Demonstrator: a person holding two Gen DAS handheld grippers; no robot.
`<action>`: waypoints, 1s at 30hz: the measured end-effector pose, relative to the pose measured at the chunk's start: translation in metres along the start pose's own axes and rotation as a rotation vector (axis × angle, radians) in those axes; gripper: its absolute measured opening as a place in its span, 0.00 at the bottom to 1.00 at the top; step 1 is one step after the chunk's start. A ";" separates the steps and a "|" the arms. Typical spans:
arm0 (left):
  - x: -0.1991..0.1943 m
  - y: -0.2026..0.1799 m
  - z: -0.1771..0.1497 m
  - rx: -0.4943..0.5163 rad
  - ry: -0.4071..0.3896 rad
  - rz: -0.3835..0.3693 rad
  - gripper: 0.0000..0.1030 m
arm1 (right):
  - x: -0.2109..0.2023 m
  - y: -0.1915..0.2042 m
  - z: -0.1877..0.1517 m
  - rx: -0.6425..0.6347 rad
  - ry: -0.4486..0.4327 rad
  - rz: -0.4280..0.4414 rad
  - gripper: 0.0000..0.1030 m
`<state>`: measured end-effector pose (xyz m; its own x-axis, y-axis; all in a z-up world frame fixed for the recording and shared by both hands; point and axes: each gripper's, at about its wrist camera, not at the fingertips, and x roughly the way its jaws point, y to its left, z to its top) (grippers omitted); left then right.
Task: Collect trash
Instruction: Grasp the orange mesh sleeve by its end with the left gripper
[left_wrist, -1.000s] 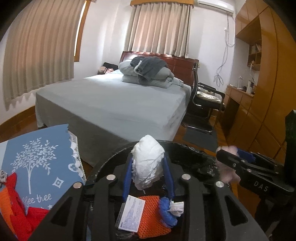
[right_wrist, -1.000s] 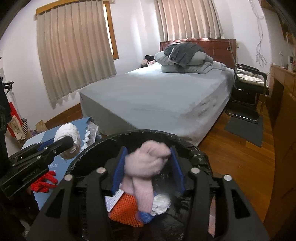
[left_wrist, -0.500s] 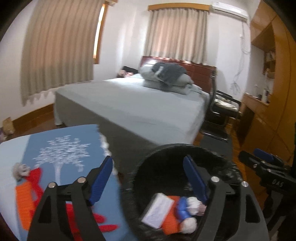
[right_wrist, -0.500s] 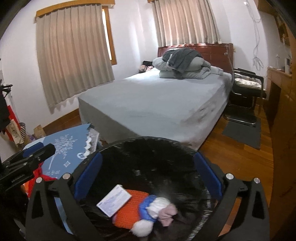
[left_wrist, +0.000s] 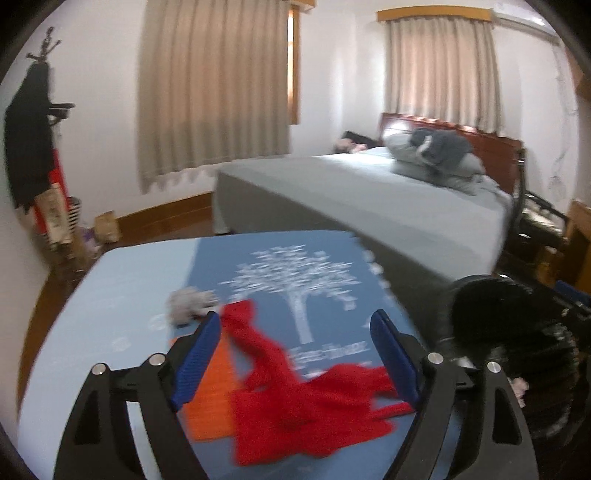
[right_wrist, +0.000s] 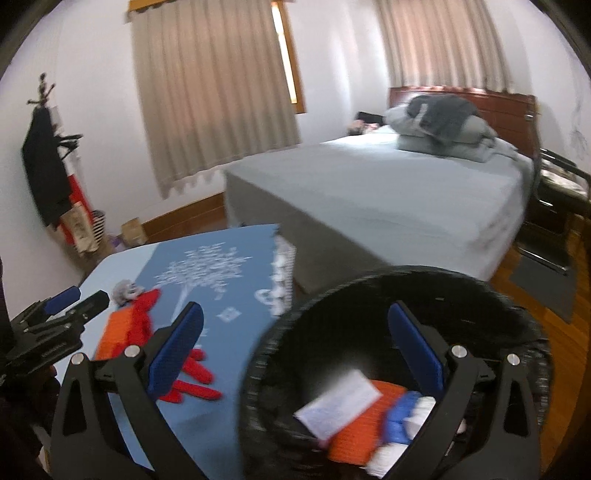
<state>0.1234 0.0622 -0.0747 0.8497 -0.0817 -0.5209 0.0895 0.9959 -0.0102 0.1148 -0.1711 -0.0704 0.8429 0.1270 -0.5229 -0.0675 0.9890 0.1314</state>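
My left gripper (left_wrist: 301, 354) is open and empty above the blue table (left_wrist: 122, 295). Between its jaws lies a red mesh piece (left_wrist: 303, 398), with an orange mesh piece (left_wrist: 214, 402) to its left and a grey wad (left_wrist: 188, 304) beyond. My right gripper (right_wrist: 299, 350) is open and empty over the near rim of the black-lined trash bin (right_wrist: 369, 291). In the bin lie a white paper slip (right_wrist: 338, 402), an orange mesh (right_wrist: 364, 424), a blue bit (right_wrist: 400, 417) and white wads. The bin also shows in the left wrist view (left_wrist: 491, 302).
A grey bed (right_wrist: 388, 192) with piled bedding stands behind the table and bin. A black chair (right_wrist: 554, 206) and a floor mat are to the right. A coat stand (left_wrist: 33, 147) and small bags are at the left wall.
Both grippers opened and dropped their wads into the bin. Both then swung left; the left gripper now hangs over the table's red and orange mesh.
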 end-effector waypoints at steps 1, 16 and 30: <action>0.000 0.011 -0.003 -0.010 0.005 0.022 0.79 | 0.003 0.006 0.001 -0.008 0.004 0.012 0.95; 0.044 0.099 -0.044 -0.140 0.134 0.157 0.74 | 0.062 0.087 -0.008 -0.085 0.079 0.117 0.95; 0.079 0.096 -0.061 -0.148 0.283 0.068 0.51 | 0.078 0.097 -0.012 -0.110 0.101 0.119 0.95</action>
<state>0.1677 0.1538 -0.1689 0.6709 -0.0221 -0.7412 -0.0564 0.9951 -0.0807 0.1677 -0.0645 -0.1082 0.7681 0.2452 -0.5915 -0.2264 0.9681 0.1073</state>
